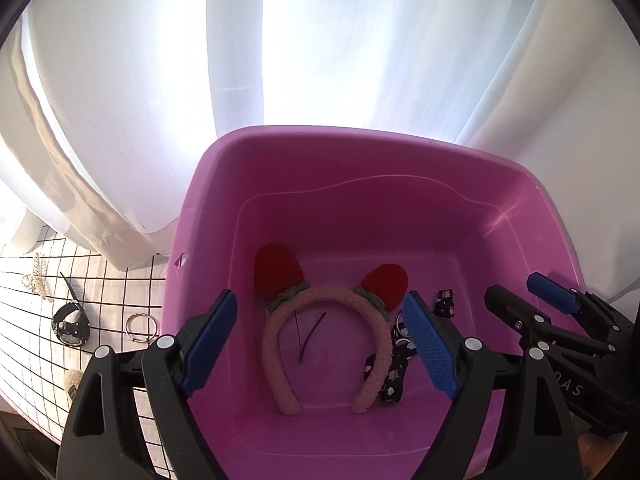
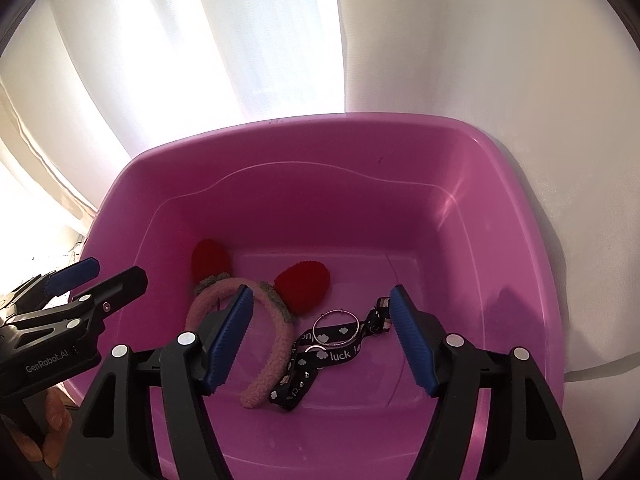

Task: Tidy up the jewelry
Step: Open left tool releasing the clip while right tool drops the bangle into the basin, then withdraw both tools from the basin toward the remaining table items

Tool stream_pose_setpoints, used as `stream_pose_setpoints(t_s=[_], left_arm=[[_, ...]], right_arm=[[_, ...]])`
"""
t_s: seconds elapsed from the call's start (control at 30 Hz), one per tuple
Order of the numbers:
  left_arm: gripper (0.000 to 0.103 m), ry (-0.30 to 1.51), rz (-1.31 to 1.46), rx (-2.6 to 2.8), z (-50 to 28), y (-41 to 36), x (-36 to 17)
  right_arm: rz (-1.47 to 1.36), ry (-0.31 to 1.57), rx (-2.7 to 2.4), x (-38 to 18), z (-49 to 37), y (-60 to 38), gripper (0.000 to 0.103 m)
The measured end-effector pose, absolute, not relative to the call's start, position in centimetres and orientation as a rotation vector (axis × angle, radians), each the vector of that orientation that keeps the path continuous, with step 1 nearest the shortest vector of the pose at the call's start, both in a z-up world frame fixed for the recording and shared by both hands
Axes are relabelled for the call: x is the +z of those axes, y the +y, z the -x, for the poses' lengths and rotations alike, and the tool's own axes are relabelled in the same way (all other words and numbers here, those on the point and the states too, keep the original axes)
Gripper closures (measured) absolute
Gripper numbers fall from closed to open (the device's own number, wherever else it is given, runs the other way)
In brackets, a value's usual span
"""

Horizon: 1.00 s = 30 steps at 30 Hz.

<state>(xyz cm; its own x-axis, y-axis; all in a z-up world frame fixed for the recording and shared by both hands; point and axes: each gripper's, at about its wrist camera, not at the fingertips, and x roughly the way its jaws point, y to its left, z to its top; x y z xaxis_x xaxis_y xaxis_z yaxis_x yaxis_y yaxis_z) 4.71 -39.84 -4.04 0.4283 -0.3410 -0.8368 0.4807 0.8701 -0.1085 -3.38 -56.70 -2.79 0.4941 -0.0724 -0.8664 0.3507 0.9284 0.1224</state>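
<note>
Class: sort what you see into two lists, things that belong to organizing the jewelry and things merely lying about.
Belongs to the job:
pink tub
fuzzy headband
black ribbon
silver bangle
watch
second bangle
hair clip

Lying about:
white curtain
grid cloth
</note>
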Motion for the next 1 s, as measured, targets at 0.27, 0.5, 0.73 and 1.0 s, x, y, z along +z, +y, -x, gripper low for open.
stream_pose_setpoints(t_s=[0.27, 0.5, 0.73, 1.0], left_arm=[[0.012, 0.903, -0.161, -0.497, -3.4, -37.6, -1.2], [0.007, 0.825, -0.156, -0.469, -2.5, -34.0, 1.4], [0.007, 0.783, -0.127, -0.439, -2.2, -28.5, 3.0], [0.007, 0.788, -0.067, -0.427, -2.0, -21.3, 3.2]], right_arm=[[-0.290, 0.975, -0.246, -0.9, 3.9, -55.1, 0.035], [-0.294, 0.913, -0.221, 1.1, 4.3, -52.4, 0.034], [-0.291, 0.854, -0.173, 2.9, 3.9, -47.7, 0.032], [-0.276, 0.820, -0.130, 4.0, 3.5, -40.8, 0.031]])
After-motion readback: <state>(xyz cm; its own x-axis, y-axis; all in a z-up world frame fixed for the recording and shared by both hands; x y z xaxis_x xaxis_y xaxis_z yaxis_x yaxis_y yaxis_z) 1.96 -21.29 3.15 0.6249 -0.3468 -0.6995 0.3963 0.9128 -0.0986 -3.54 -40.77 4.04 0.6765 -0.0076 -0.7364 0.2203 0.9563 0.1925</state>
